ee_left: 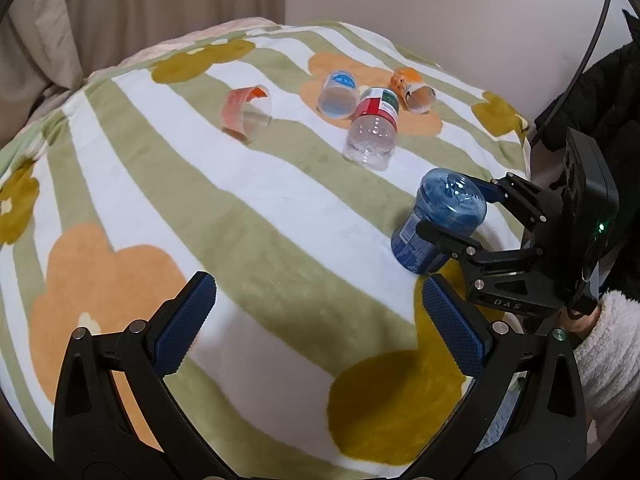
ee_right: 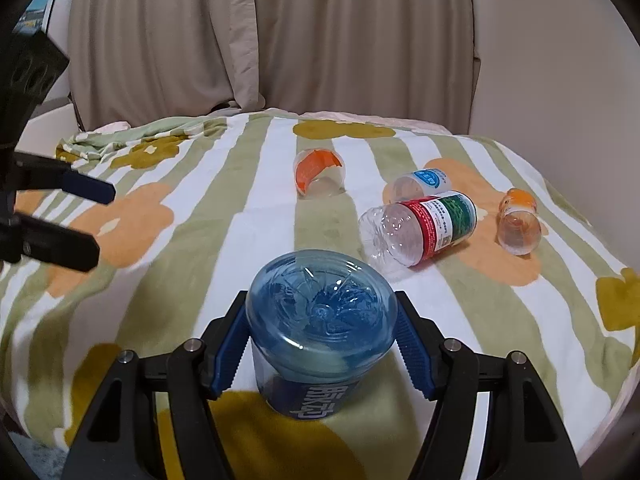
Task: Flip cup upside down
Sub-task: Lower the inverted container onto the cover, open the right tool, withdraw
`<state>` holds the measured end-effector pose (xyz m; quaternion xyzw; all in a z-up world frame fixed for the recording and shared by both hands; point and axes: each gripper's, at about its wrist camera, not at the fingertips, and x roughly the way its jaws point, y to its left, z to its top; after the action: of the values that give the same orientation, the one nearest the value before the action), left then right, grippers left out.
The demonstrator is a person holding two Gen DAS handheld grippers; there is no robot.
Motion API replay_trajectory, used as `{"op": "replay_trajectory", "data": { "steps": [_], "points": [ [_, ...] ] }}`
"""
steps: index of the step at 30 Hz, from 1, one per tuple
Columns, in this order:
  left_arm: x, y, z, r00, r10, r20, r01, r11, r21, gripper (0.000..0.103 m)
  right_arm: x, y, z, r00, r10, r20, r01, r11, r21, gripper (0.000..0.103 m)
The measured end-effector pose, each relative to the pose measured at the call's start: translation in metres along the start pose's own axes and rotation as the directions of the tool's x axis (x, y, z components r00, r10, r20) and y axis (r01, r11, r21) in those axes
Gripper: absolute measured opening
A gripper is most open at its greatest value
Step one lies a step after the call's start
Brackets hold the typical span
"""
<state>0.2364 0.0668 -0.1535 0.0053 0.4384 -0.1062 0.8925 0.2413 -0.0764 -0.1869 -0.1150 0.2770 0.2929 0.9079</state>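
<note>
Item 1: blue cup, cut from a bottle, standing with its closed base up and its mouth down on the blanket, close to the near edge of the bed. My right gripper has a finger on either side of it; the blue pads sit at its wall, and I cannot tell whether they press it or only flank it. From the left wrist view the same cup stands by the blanket's right edge between those fingers.

Item 2: my left gripper, fingers spread wide with nothing between them, held above the near part of the blanket.

Item 3: clear cup with red-and-green label, lying on its side mid-blanket, beyond the blue cup.

Item 4: clear cup with blue label, on its side, just behind item 3.

Item 5: cup with orange-red label, on its side, toward the far edge.

Item 6: small orange cup, on its side, nearest the right edge.

Item 7: beige curtain behind the bed.

Item 8: a fleecy white sleeve behind the right gripper.
</note>
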Motion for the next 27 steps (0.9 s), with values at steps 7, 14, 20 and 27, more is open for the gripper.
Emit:
{"op": "replay_trajectory", "data": {
  "steps": [7, 14, 20, 27],
  "points": [
    [-0.001, 0.001, 0.002, 1.000, -0.002, 0.007, 0.002, 1.000, -0.009, 0.103, -0.002, 0.004, -0.001, 0.999, 0.000, 0.036, 0.000, 1.000, -0.009, 0.102],
    [-0.011, -0.004, 0.001, 0.999, 0.021, 0.029, -0.021, 1.000, 0.004, 0.103, -0.002, -0.003, -0.003, 0.996, 0.070, 0.060, -0.073, 0.996, 0.054, 0.102],
    [-0.041, -0.015, 0.001, 0.992, 0.054, 0.117, -0.056, 0.998, 0.021, 0.103, -0.036, -0.007, 0.009, 0.998, -0.025, 0.062, 0.018, 0.994, 0.104, 0.102],
    [-0.116, -0.036, 0.018, 0.939, 0.055, 0.340, -0.064, 0.998, 0.015, 0.103, -0.139, -0.005, 0.058, 0.970, -0.214, 0.117, 0.187, 0.961, 0.205, 0.102]
  ]
}}
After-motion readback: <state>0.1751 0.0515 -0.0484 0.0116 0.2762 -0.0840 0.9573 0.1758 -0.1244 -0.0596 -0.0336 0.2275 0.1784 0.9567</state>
